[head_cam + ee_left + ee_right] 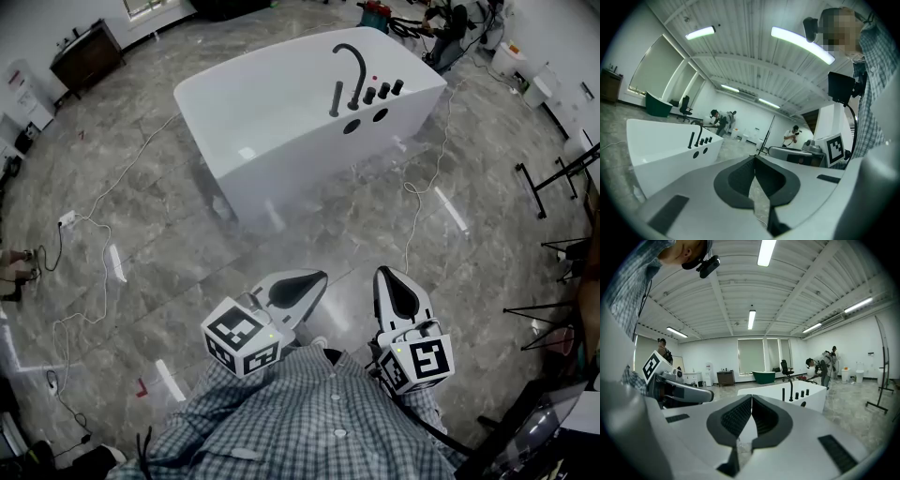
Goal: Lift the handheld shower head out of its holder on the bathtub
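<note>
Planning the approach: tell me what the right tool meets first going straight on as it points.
The right tool would likely meet the tub wall first; only floor lies between, depth unclear.

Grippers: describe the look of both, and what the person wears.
The left gripper and right gripper are white wedge-shaped shells with black ribbed fingers. Each carries a cube of black-and-white square markers. The person wears a checked button shirt.

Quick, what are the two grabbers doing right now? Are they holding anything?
Left gripper: closed, holding nothing.
Right gripper: closed, holding nothing.
</note>
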A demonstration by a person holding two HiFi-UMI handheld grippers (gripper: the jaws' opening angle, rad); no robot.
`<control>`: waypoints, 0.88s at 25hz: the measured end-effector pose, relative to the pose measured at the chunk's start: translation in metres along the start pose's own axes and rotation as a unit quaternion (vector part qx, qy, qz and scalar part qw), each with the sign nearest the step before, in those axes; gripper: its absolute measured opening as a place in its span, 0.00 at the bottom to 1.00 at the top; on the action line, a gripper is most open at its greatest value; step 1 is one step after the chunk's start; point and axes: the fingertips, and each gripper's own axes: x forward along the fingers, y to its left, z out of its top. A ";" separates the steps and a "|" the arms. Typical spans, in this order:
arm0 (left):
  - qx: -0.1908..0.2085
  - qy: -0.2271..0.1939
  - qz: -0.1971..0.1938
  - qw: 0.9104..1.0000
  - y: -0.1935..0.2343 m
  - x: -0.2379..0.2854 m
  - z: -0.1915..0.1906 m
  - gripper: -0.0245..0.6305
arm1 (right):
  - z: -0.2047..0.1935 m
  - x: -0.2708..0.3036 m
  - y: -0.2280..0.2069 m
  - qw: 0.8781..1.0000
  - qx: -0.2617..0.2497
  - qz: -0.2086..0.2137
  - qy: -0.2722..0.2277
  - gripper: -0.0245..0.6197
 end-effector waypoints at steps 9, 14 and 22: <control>-0.001 0.001 0.017 1.000 -0.010 0.007 -0.004 0.05 | 0.000 -0.008 -0.012 1.000 0.002 0.012 -0.002 0.06; 0.004 0.001 0.024 1.000 -0.021 0.018 -0.002 0.05 | -0.001 -0.022 -0.026 1.000 0.006 0.013 -0.003 0.06; 0.008 -0.003 0.038 0.999 -0.035 0.029 -0.009 0.05 | -0.010 -0.046 -0.048 1.000 0.009 0.006 -0.004 0.06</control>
